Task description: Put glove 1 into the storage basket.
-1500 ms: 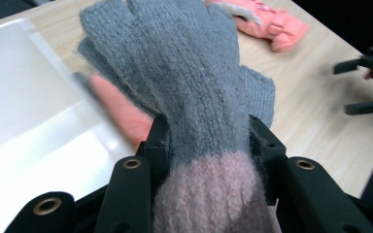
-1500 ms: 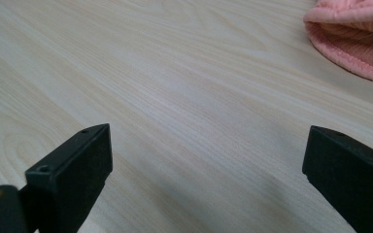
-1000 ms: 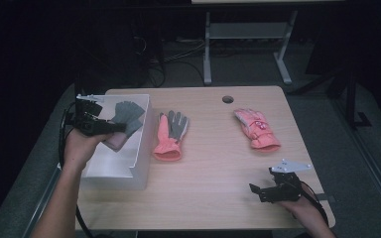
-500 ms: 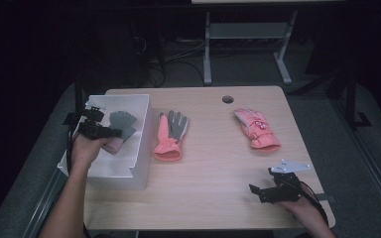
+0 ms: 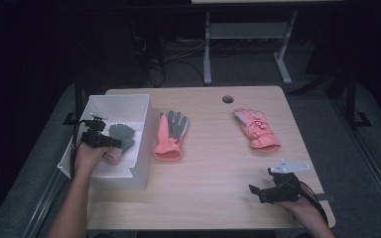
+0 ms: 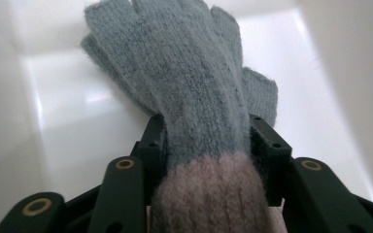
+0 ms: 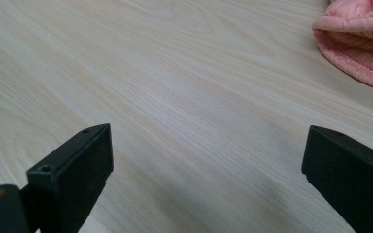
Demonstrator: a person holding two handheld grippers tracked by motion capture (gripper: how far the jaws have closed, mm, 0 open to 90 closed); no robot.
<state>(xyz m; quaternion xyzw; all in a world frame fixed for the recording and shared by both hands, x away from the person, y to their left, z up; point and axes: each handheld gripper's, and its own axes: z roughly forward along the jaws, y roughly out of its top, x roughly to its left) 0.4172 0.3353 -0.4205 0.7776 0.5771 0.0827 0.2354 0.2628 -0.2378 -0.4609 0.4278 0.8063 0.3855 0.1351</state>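
left claw [image 6: 205,145] clamped on grey knitted glove with a mauve cuff [image 6: 189,82], down inside white rectangular plastic box [image 5: 135,106] at left edge of pale wooden tabletop [image 5: 213,163]. right claw [image 5: 258,192] spread apart, low over bare tabletop near pink padded glove [image 5: 256,129].

Two spare gloves on a wooden counter

A pink-and-grey glove [image 5: 170,136] lies flat beside the box, a pink padded glove [image 5: 256,129] sits well apart to its right, and a round hole [image 5: 227,99] marks the counter [image 5: 213,173] near its far edge.
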